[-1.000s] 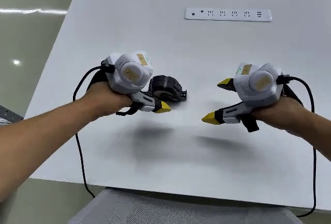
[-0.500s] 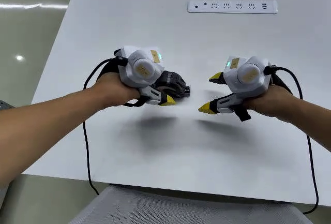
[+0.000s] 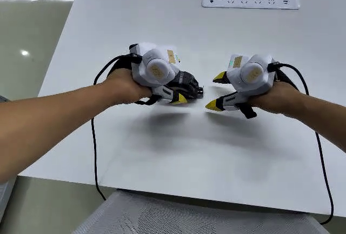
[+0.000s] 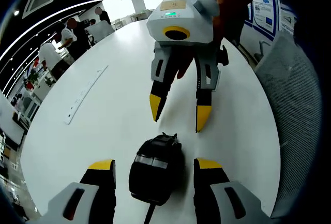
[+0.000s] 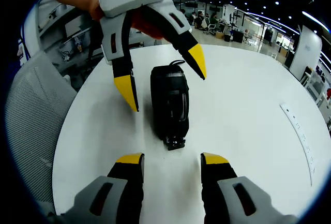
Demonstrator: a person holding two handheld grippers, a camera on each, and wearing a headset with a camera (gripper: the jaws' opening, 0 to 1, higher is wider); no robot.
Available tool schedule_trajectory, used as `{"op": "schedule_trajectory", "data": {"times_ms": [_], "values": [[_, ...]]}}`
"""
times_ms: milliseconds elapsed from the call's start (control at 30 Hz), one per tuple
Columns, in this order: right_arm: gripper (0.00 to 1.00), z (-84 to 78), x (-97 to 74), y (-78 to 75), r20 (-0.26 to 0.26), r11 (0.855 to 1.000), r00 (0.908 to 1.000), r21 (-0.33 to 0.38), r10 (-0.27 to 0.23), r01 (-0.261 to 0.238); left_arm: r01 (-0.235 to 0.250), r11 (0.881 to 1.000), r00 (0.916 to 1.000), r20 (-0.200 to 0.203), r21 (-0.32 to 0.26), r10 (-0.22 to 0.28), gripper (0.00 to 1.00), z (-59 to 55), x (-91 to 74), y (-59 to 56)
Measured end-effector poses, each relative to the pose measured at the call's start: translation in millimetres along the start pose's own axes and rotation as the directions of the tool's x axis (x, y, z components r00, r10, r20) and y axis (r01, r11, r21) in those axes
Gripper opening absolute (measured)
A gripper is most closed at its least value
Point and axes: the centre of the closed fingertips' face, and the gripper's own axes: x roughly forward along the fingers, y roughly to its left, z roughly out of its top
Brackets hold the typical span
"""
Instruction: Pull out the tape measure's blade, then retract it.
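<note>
The tape measure [image 3: 186, 85] is lying on the table [image 3: 178, 153], its blade not yet drawn. The left gripper [image 4: 155, 164] is straddling it, jaws spread wide. The right gripper [image 3: 215, 91] is facing the blade tip, jaws likewise wide. Pulling and retracting are both waiting.

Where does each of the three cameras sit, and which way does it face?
Head view: on the person's head, looking down at the table; both forearms show, with the left gripper and right gripper.
Left gripper view: on the left gripper, looking along its fingers toward the right gripper.
Right gripper view: the reverse, facing the left gripper.
All share the tape measure.
</note>
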Motion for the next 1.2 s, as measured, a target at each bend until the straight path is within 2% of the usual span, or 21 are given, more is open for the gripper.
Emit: {"op": "schedule_trajectory", "data": {"times_ms": [367, 700, 933, 1200], "values": [[0.34, 2.7, 11.9, -1.5, -0.004, 0.998, 0.9996, -0.056, 0.029, -0.029, 0.029, 0.998, 0.9995, -0.017, 0.056, -0.028, 0.48, -0.8, 1.8, -1.1], [0.25, 8.6, 22.5, -0.4, -0.010, 0.992, 0.9981, -0.109, 0.060, -0.061, 0.044, 0.997, 0.9987, -0.028, 0.071, -0.042, 0.40, -0.6, 4.7, -1.2], [0.21, 6.2, 26.8, -0.2, -0.019, 0.990, 0.9968, -0.116, 0.078, -0.079, 0.061, 0.996, 0.9978, -0.031, 0.070, -0.059, 0.35, -2.9, 7.0, 0.1], [0.14, 5.9, 27.9, -2.3, -0.019, 0.988, 0.9961, -0.125, 0.086, -0.088, 0.083, 0.994, 0.9962, -0.031, 0.071, -0.081, 0.33, -4.2, 8.2, -0.7]]}}
